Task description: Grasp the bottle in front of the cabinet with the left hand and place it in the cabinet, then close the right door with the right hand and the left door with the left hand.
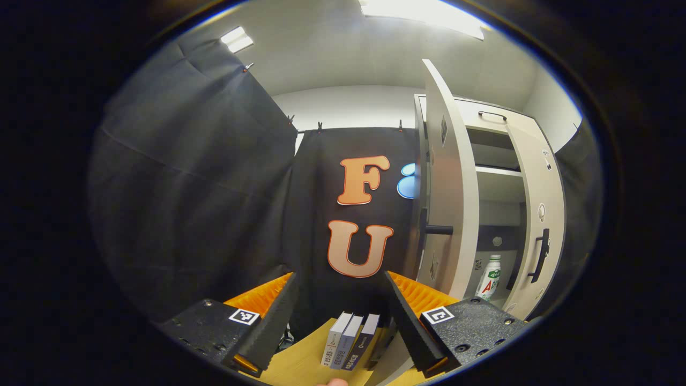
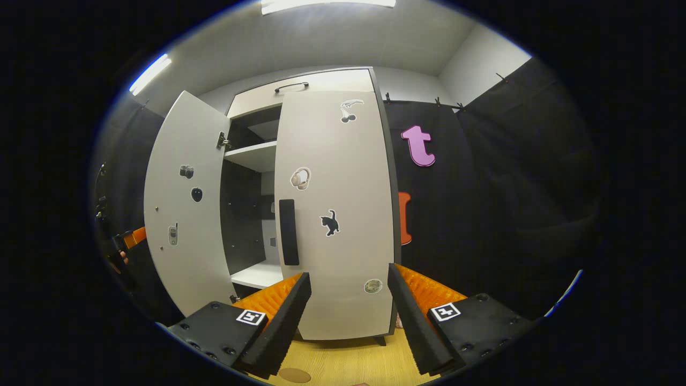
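The bottle (image 1: 489,276) stands upright inside the cabinet (image 2: 321,83), on its bottom level, seen in your left gripper view through the gap between the two doors. In the right gripper view the right door (image 2: 335,214) is nearly shut, its dark handle (image 2: 288,231) at the left edge and stickers on its face. The left door (image 2: 185,203) stands wide open, and a white shelf (image 2: 252,155) shows in the gap. Your left gripper (image 1: 340,316) has its jaws spread wide with nothing between them, held to the left of the open left door; three small boxes (image 1: 351,340) stand on the tabletop (image 1: 300,364) beyond it. Your right gripper (image 2: 348,316) hovers just in front of the right door, jaws wide apart and holding nothing.
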`<state>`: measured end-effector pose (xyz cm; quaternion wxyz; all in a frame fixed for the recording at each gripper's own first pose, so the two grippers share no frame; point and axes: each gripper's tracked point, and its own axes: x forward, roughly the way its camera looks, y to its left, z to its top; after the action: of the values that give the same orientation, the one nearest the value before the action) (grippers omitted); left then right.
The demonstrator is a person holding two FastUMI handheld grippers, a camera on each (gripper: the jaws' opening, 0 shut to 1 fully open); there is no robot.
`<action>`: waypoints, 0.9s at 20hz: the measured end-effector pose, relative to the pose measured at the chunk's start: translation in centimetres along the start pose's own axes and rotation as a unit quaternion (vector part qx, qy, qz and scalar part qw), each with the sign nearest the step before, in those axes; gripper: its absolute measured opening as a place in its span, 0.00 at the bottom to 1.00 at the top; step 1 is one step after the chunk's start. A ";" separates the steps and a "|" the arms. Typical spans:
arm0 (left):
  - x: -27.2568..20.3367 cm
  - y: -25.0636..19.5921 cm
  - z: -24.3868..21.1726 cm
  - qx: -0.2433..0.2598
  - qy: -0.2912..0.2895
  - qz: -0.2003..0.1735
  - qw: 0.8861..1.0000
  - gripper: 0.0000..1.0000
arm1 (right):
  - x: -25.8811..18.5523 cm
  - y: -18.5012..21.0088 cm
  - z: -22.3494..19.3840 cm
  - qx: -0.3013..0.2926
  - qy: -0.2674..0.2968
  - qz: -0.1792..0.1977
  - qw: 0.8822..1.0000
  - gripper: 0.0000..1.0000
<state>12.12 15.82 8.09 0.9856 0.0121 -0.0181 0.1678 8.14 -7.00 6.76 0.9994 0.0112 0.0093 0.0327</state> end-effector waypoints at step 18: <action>-2.6 -7.4 -0.4 0.013 0.003 -0.039 0.999 0.93 | -1.0 -3.7 -1.5 -0.004 0.013 0.000 1.000 0.96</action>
<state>12.13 7.94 7.41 0.9912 0.0251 -0.0124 0.1291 7.32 -10.76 5.17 0.9992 0.0064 0.0218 0.0325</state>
